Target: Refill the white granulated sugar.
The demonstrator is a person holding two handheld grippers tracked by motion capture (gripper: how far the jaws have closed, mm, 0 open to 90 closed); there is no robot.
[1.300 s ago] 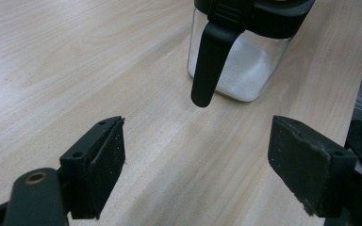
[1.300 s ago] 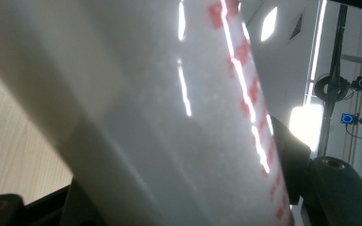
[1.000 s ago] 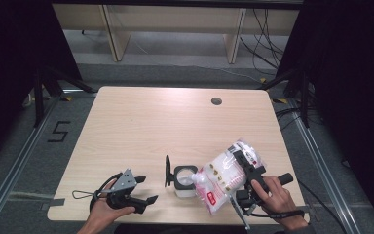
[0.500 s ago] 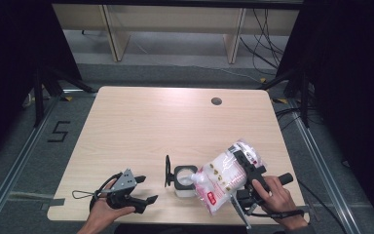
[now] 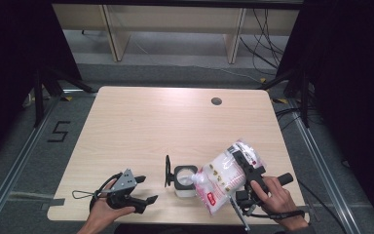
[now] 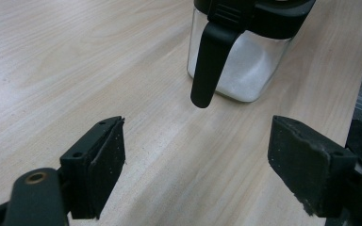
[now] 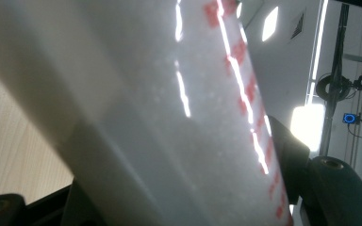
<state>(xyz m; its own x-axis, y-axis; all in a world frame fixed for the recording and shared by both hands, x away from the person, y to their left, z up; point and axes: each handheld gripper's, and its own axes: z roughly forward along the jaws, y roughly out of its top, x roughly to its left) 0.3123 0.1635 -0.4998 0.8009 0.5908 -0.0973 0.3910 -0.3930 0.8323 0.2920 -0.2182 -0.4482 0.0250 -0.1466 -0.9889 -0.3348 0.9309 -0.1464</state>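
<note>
A clear square jar holding white granules stands near the table's front edge, its black lid swung open to the left; in the left gripper view a black lid clasp hangs down its side. A clear bag of white granules with red print is tilted over the jar, its lower end at the jar's mouth. My right gripper is shut on the bag's upper part, and the bag lies between its jaws. My left gripper rests open on the table left of the jar, nothing between its pads.
The pale wooden table has a round cable hole at the back right. Its front edge runs just below both hands. A floor mark "5" lies to the left, and shelving legs stand behind.
</note>
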